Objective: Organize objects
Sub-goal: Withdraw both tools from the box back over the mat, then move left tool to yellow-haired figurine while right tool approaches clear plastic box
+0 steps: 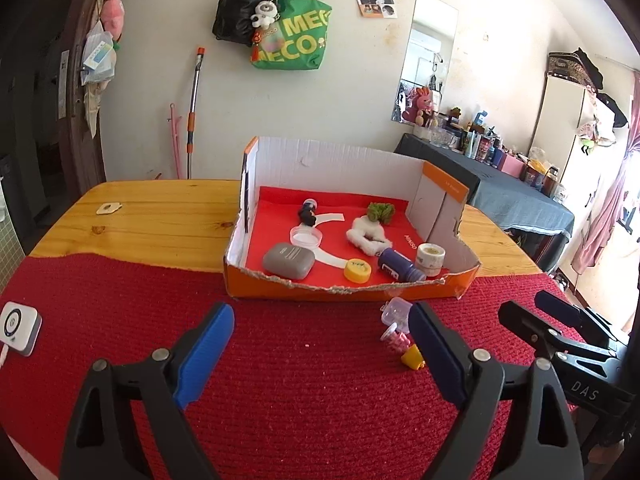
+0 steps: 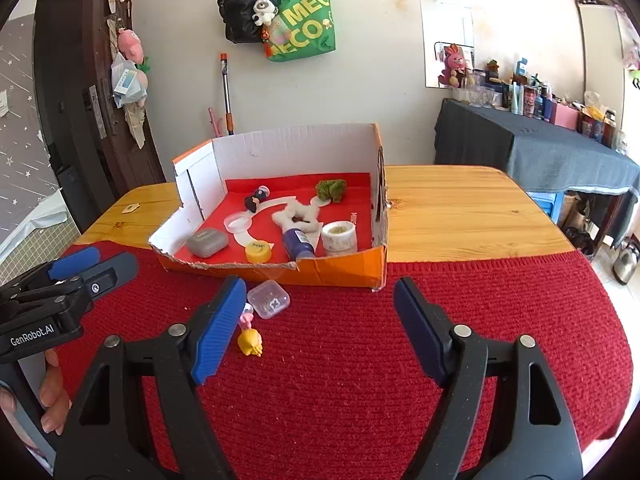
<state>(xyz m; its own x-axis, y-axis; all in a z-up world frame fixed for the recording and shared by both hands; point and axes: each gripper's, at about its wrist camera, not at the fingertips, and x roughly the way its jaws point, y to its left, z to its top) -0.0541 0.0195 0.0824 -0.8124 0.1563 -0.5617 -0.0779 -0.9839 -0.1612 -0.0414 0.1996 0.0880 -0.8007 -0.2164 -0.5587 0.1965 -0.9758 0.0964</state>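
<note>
A wooden table (image 2: 460,208) stands near a pale wall, its near half covered by a red knitted cloth (image 2: 340,360). On the seam between cloth and bare wood sits an orange cardboard box (image 1: 344,284) with white inner walls and a torn front edge. Inside it lie a grey case (image 1: 287,261), a yellow cap (image 1: 357,270), a purple bottle (image 1: 400,266) on its side, a roll of tape (image 1: 430,258), a clear lid (image 1: 306,235), a white fluffy thing (image 1: 368,234) and a green tuft (image 1: 380,211). Just in front of the box, on the cloth, rest a small clear plastic case (image 2: 269,299), a pink trinket (image 1: 395,338) and a yellow toy (image 2: 250,342). The left gripper (image 1: 320,354) and the right gripper (image 2: 316,328) both hang above the cloth with jaws spread wide and nothing between them. A white device (image 1: 18,328) lies at the cloth's left edge. A green tote bag (image 2: 302,24) and a black bag (image 2: 240,14) hang on the wall, and a cluttered side table (image 2: 540,148) stands to the right.
</note>
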